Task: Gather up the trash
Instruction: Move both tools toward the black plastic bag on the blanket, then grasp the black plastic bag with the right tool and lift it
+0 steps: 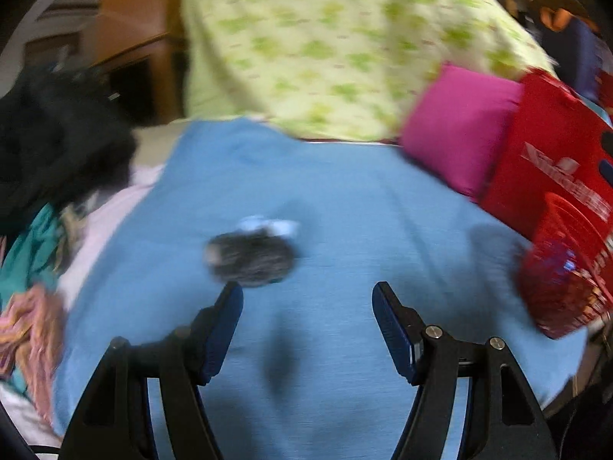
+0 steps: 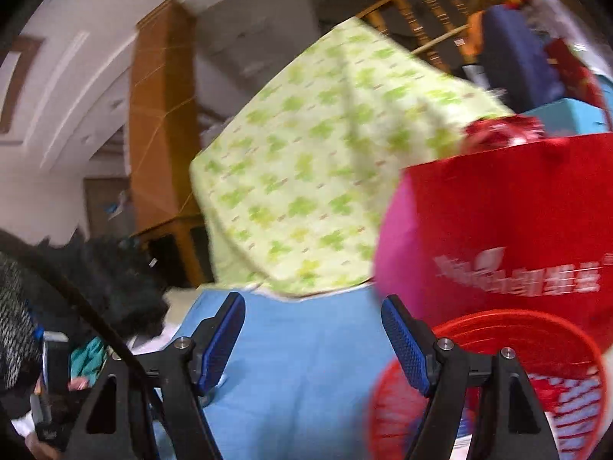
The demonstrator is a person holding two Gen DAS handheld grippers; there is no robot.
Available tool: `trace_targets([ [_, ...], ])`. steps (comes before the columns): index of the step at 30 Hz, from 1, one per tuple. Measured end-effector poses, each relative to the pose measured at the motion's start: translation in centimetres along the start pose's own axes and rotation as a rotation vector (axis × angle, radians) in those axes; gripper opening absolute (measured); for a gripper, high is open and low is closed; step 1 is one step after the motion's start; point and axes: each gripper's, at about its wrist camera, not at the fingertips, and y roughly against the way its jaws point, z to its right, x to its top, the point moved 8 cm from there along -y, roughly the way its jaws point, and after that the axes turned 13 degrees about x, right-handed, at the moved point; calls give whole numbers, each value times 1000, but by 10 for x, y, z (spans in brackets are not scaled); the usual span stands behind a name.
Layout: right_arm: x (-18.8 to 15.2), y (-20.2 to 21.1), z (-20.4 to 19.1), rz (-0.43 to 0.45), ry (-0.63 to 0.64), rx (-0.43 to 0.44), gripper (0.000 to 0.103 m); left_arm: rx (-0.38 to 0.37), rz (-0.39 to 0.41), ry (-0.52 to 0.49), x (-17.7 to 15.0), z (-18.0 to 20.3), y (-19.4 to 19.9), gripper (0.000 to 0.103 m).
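Note:
A dark grey crumpled piece of trash point(image 1: 251, 258) lies on the blue cloth point(image 1: 345, 207), with a small white scrap point(image 1: 268, 225) just behind it. My left gripper point(image 1: 307, 297) is open and empty, just in front of the grey trash and a little to its right. A red mesh basket point(image 1: 563, 264) stands at the right edge of the cloth and holds some wrappers; it also shows in the right wrist view point(image 2: 536, 349). My right gripper point(image 2: 313, 308) is open and empty, above the blue cloth point(image 2: 299, 364) beside the basket. Both views are blurred.
A red bag point(image 1: 551, 161) point(image 2: 509, 230) and a pink cushion point(image 1: 456, 126) stand behind the basket. A green-patterned sheet point(image 1: 329, 46) hangs at the back. A black fluffy heap point(image 1: 57, 134) and mixed clothes point(image 1: 30, 268) lie at the left.

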Motion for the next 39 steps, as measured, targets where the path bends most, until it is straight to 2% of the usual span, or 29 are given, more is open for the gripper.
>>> trace_targets([
  [5,-35,-56,-42,-157,-7,91,77,69,-34,114,-9,-60,-24,71],
  [10,-76,-103,-69,-316,-34,140,77,110,-53,167,-18,-86,-47,71],
  [13,-95,-118,-76,-374,-52,148,77,125,-61,185,-19,-95,-58,71],
  [19,-123,-153,-82,-468,-154,187,77,148,-118,245,-25,-113,-86,71],
  [22,-139,-170,-84,-518,-202,202,77,167,-107,236,-24,-115,-86,71],
  [29,-157,-207,-99,-591,-180,228,76,172,-80,207,-21,-112,-80,71],
  [39,-194,-279,-110,-704,-227,294,75,183,-78,202,-21,-115,-82,71],
])
